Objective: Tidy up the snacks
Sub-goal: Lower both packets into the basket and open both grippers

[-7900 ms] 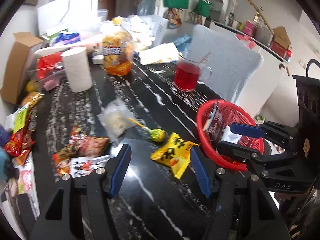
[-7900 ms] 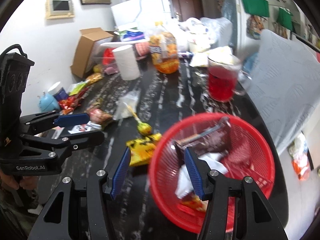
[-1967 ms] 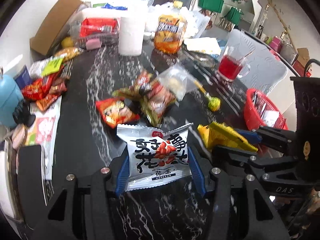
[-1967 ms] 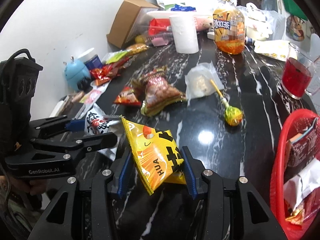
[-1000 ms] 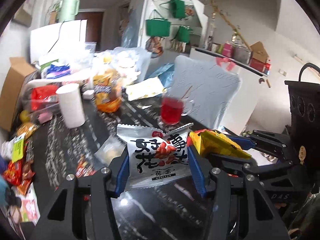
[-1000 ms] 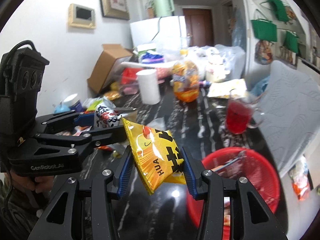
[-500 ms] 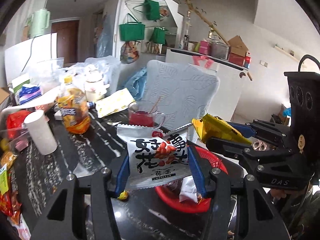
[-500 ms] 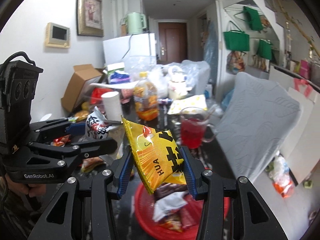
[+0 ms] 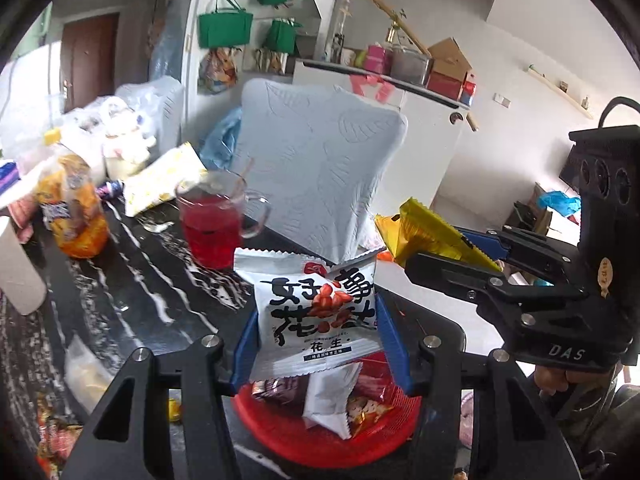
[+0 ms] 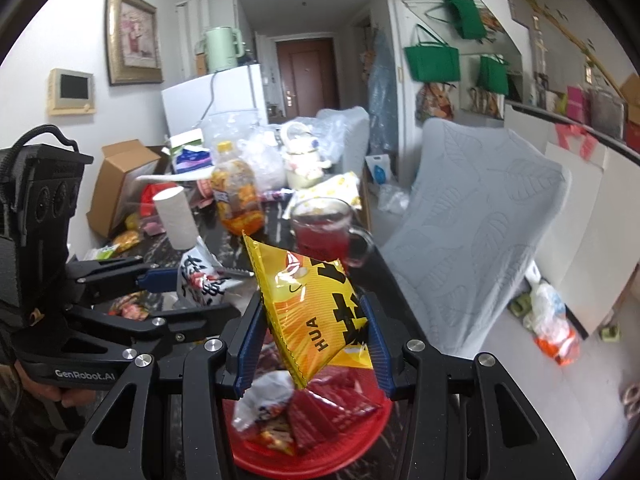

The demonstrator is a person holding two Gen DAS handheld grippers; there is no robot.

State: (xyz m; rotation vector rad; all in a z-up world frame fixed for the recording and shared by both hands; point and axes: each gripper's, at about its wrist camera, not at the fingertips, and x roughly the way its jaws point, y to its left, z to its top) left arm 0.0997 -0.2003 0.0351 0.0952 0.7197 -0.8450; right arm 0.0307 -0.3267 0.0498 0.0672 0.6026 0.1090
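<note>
Two grippers up over the red basket (image 9: 320, 446), each clamped on one packet. Left gripper (image 9: 318, 344): blue pads pressed on both sides of the white peanut packet (image 9: 316, 312), held upright above basket contents. Right gripper (image 10: 308, 344): pads closed on the yellow snack packet (image 10: 316, 312), tilted, one corner pointing down at the basket. Basket at the table's near edge, already holding several wrapped snacks, a white packet (image 9: 330, 398) and a dark red one (image 10: 332, 402) among them. Beyond the basket, toward mid-table: glass mug of red drink (image 9: 210, 228), standing upright. Farther back: orange drink bottle (image 10: 236, 196) and white paper roll (image 10: 178, 218), well apart from the basket. More loose snacks (image 9: 52, 440) along the table's left edge. Pale chair back (image 10: 476, 216) just beyond the table's right edge.
</note>
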